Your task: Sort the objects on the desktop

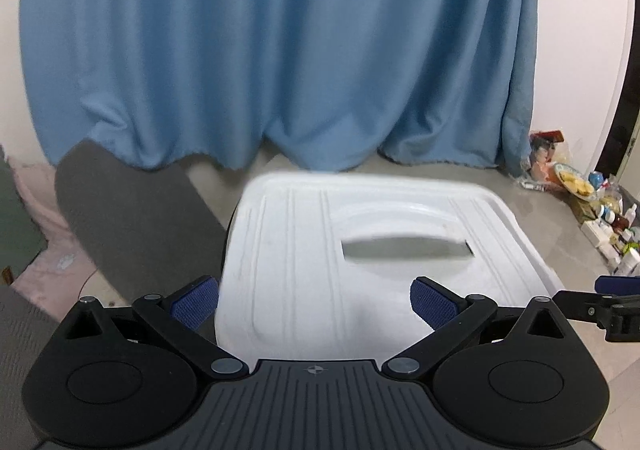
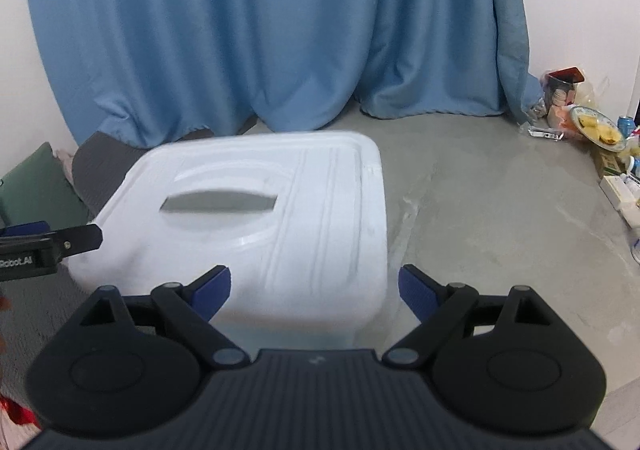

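1. My left gripper [image 1: 314,300] has its jaws spread wide with nothing between them, hanging over the near edge of the white storage-box lid [image 1: 360,250].
2. My right gripper [image 2: 314,290] is likewise wide apart and empty, over the lid's near right corner.
3. The lid sits on the grey floor [image 2: 480,210] before the blue curtain [image 2: 260,30], its handle slot [image 2: 218,203] facing up.
4. I judge both sets of jaws flank it for a two-handed lift.
5. The clutter [image 2: 592,126] to sort lies well apart by the right wall.
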